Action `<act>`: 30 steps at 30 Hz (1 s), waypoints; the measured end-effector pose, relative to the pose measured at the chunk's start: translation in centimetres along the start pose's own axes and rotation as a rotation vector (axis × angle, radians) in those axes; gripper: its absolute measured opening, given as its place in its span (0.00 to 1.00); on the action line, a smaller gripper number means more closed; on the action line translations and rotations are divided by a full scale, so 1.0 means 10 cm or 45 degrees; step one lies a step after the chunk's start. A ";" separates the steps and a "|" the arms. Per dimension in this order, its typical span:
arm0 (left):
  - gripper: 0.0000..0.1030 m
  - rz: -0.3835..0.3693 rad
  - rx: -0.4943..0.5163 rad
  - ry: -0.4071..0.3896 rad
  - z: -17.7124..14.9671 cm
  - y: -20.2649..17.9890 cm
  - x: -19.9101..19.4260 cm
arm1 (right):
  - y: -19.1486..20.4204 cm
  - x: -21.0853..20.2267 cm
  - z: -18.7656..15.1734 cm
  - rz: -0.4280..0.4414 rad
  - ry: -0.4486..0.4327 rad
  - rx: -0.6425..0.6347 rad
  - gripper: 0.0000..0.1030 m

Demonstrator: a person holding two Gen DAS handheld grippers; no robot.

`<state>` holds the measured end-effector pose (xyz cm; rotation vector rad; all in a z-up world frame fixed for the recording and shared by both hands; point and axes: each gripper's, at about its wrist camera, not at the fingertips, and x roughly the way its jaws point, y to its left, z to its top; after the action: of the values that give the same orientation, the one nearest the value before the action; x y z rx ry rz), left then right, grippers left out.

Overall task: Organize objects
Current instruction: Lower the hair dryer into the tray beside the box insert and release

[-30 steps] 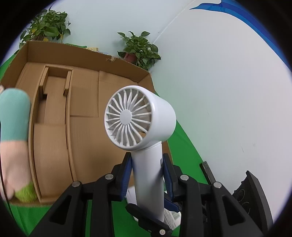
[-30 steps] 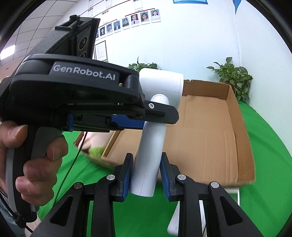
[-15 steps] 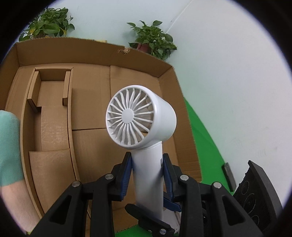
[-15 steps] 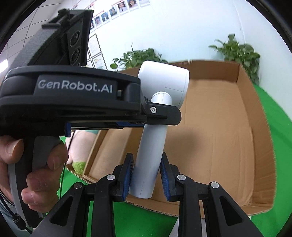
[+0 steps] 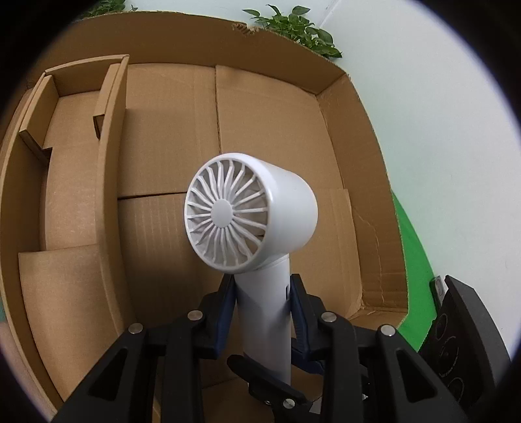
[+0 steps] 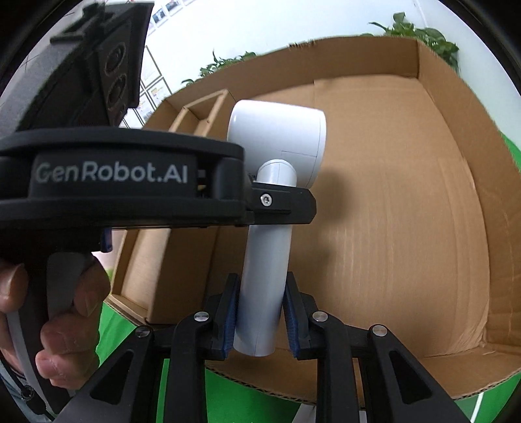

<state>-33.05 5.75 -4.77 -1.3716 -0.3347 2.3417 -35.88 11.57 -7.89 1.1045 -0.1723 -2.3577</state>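
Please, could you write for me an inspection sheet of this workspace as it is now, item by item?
Surface: green cloth under the box.
Job's things: white fan held upright over the open cardboard box, which has a divider at one side.
Clutter: blurred pink thing beside the box.
Grippers: left gripper shut on the fan's handle near the head; right gripper shut lower down, its jaws having just closed slightly further.
Cables: thin white line on the cloth, perhaps a cord.
Surroundings: plants, white wall, framed pictures.
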 end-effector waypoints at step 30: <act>0.30 0.157 0.041 -0.214 -0.44 0.45 -0.94 | 0.47 0.29 -0.05 -0.090 0.063 -0.055 0.29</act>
<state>-26.09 -2.58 -1.43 -1.2148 -0.2663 2.5601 -35.18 6.15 -8.63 1.1647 -0.0652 -2.3817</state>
